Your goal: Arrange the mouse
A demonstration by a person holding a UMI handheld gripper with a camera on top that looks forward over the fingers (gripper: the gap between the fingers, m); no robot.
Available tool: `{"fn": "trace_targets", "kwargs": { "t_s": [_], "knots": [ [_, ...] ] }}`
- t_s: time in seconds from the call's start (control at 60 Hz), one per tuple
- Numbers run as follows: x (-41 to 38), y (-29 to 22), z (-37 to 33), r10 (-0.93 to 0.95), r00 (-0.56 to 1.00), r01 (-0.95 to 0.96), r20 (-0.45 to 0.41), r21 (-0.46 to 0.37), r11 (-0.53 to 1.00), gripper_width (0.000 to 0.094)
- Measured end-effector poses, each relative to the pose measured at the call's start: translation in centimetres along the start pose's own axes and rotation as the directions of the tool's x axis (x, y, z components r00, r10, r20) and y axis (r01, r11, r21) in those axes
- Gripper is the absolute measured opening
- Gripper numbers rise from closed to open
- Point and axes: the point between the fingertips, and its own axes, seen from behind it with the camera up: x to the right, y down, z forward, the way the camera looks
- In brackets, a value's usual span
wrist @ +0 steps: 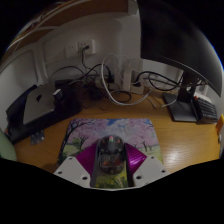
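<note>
A dark, glossy mouse (110, 154) sits between my gripper's (111, 163) two fingers, its back showing coloured reflections. Both purple pads (90, 157) press against its sides, so the gripper is shut on it. Below and ahead of it lies a printed mouse mat (112, 130) with a pale pink and green pattern on the wooden desk (180, 140). I cannot tell whether the mouse rests on the mat or is held a little above it.
Beyond the mat, white and black cables (118, 92) lie looped on the desk by the wall. A silver laptop (35, 105) stands at the left. A dark device (192, 105) stands at the right.
</note>
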Motion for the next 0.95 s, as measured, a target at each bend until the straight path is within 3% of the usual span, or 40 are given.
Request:
{"fn": "trace_targets", "kwargs": {
  "t_s": [0.05, 0.133, 0.167, 0.583, 0.783, 0.883, 0.95],
  "knots": [
    [0.0, -0.2, -0.1, -0.024, 1.0, 0.024, 0.001, 0.017, 1.0, 0.0503],
    [0.5, -0.1, -0.7, -0.041, 0.999, 0.041, -0.024, -0.008, 0.999, 0.0872],
    [0.9, -0.4, -1.6, -0.033, 0.999, 0.033, -0.033, -0.013, 0.999, 0.0838],
    [7.3, -1.4, -25.2, 0.034, 0.994, -0.042, -0.105, -0.071, 0.997, 0.0853],
    [12.2, -2.3, -29.8, 0.082, 0.986, -0.084, -0.144, -0.009, 0.996, 0.0857],
    [15.9, -2.2, -30.7, 0.055, 0.977, -0.057, -0.206, -0.006, 0.998, 0.086],
    [16.9, -2.3, -31.0, 0.055, 0.98, -0.055, -0.192, 0.002, 0.998, 0.0862]
  ]
}}
